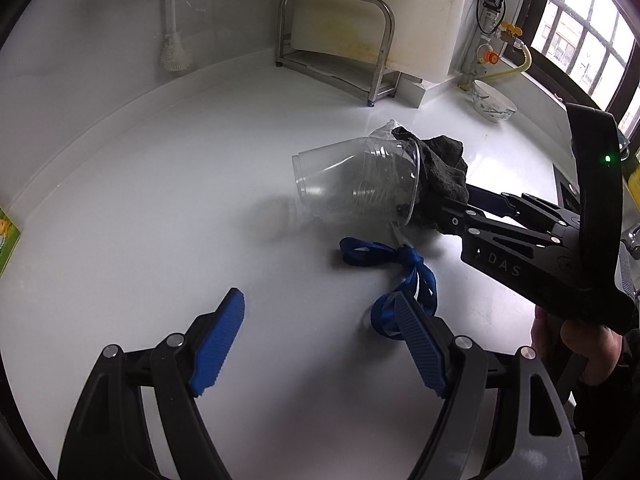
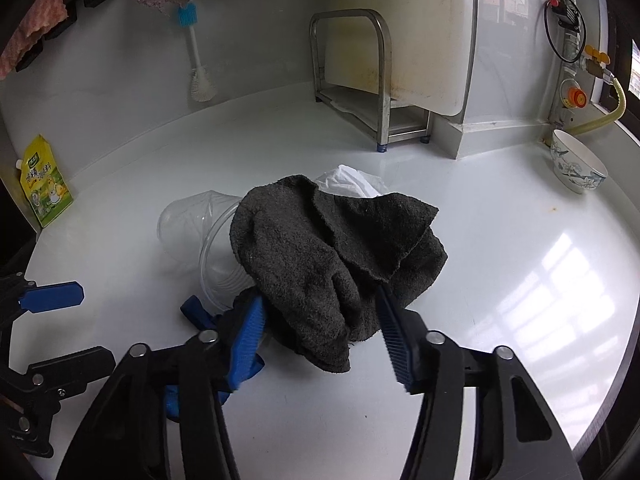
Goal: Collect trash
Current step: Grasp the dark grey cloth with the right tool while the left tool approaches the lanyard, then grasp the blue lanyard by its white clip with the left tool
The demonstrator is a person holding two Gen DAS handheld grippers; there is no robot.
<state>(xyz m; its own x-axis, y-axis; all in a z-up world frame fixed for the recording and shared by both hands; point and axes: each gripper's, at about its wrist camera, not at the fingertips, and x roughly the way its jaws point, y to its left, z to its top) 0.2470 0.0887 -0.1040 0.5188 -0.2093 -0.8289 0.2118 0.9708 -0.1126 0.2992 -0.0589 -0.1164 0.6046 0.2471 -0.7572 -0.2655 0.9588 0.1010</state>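
A glossy white countertop (image 2: 500,240) fills both views, reflecting a barred window (image 1: 588,44) at upper right. A steel rack (image 2: 352,76) stands against the white back wall (image 2: 120,80), top centre.

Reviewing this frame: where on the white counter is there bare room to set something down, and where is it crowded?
Bare: the broad stretch between the yellow pouch, the bottle brush and the steel rack; also the glossy patch right of the dark cloth, below the patterned bowl. Crowded: the centre, where the clear plastic cup, cloth, white wrapper and blue ribbon bunch together.
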